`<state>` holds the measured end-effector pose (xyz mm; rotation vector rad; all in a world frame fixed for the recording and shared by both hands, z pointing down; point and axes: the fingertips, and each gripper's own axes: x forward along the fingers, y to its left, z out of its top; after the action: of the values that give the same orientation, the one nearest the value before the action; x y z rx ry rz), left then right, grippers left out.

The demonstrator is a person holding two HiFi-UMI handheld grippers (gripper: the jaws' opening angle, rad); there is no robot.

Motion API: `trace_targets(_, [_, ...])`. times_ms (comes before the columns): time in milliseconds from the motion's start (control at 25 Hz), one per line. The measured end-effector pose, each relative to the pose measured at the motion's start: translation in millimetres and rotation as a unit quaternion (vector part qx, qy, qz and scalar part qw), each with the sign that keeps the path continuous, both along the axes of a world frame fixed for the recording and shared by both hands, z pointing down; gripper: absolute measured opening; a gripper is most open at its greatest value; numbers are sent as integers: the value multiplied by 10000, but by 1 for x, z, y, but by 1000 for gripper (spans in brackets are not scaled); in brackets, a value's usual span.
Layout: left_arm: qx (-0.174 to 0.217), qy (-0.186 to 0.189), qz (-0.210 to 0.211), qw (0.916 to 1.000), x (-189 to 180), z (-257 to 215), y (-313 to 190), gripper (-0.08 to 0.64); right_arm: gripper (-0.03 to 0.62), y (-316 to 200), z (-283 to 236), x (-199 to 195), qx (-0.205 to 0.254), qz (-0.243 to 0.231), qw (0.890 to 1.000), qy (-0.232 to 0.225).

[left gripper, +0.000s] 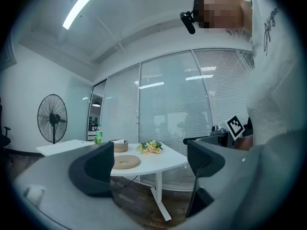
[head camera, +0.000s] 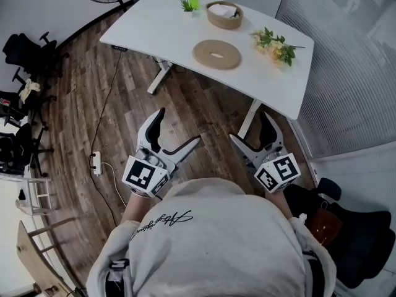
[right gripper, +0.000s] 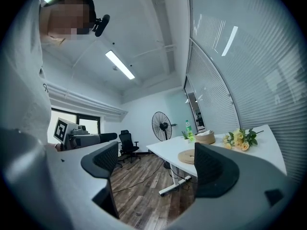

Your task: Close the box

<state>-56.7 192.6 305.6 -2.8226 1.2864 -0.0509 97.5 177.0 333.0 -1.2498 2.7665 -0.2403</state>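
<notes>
Left gripper (head camera: 179, 127) and right gripper (head camera: 249, 126) are held over the floor, well short of the white table (head camera: 154, 30), both with jaws spread wide and empty. The round box (head camera: 224, 15) stands open on the table's far side. Its flat lid (head camera: 216, 54) lies apart from it, nearer the person.

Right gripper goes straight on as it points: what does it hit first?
Nothing near. The right gripper, open and empty, points over floor toward the table; probably its leg or edge first, but depth is unclear.

Even bright office light, ceiling strip lamps (right gripper: 120, 64) glowing, fisheye bending (dark vignette corners) in both gripper views
</notes>
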Motion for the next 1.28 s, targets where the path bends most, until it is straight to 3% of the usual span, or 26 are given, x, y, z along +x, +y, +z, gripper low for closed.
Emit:
trace_targets(360, [22,5,57,10000,8,-7,1,463,480,-4,0,-8,-37,-274,9996,65])
trace_targets(720, [-94,112,-139,9998,-9,1,1,463,480,-12,16,-13,-165,-346,9992,68])
trace_targets(1040, [5,140,-7,9999,-11,5,-34,463,480,-36,16,-17,-106,-234,9995,178])
trace_targets(1280, [27,434,159,9989,-9,1,-73,463,480,-71,14,-13,-29,-26,9998,171])
